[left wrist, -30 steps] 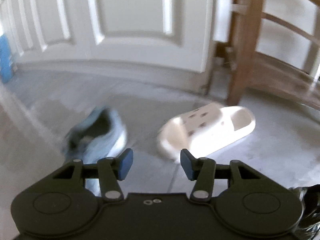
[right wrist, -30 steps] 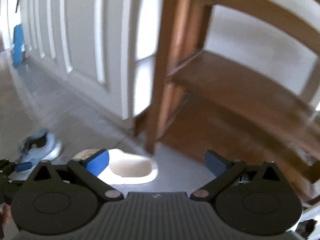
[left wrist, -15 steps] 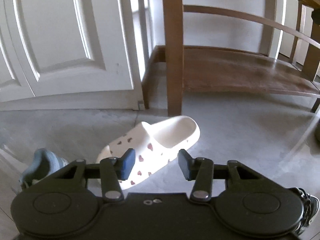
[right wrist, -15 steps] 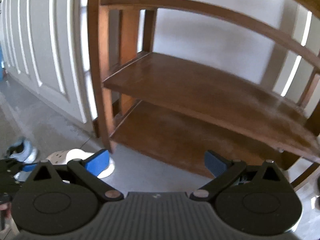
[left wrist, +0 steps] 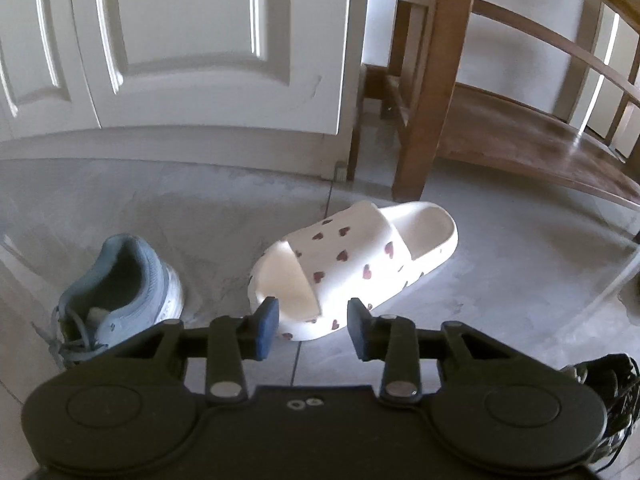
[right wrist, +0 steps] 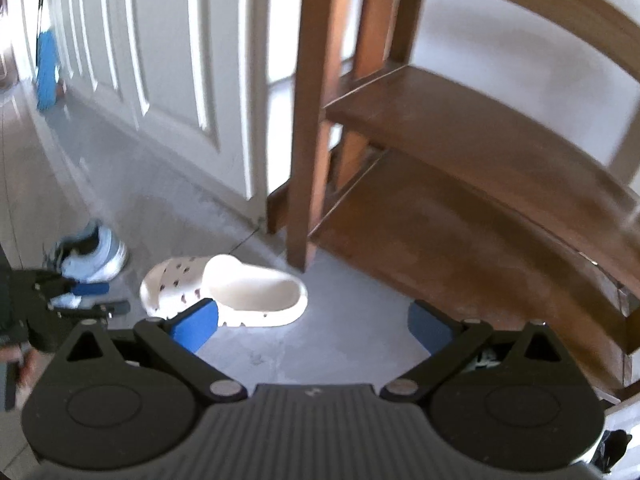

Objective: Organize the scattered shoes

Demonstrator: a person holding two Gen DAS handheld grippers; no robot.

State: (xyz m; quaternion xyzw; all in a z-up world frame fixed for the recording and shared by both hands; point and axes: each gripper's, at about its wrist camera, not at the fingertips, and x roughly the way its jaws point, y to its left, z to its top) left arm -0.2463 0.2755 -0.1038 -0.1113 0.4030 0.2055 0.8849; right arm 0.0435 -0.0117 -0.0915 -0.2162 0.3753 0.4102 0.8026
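Note:
A white slide sandal (left wrist: pixel 352 264) with red hearts lies on the grey floor, toe towards me, its heel near the wooden rack's leg. Left of it stands a light-blue sneaker (left wrist: pixel 120 284). My left gripper (left wrist: pixel 312 320) hovers just short of the sandal's toe end. Its jaws are closing, and the pads touch nothing. In the right wrist view the sandal (right wrist: pixel 240 292) and the sneaker (right wrist: pixel 92 256) lie ahead at lower left, with the left gripper (right wrist: pixel 100 298) beside them. My right gripper (right wrist: pixel 312 320) stands wide open over bare floor.
A brown wooden shoe rack (left wrist: pixel 520 148) with bare shelves (right wrist: pixel 460 208) stands at the right. White panelled doors (left wrist: pixel 200 40) close off the back. A dark laced shoe (left wrist: pixel 604 384) shows at the lower right edge. A blue object (right wrist: pixel 46 68) leans far down the hall.
The left gripper has come closer to the sandal, its jaws have narrowed, and the sneaker shows fully again. The right view has swung down and left from the rack towards the floor.

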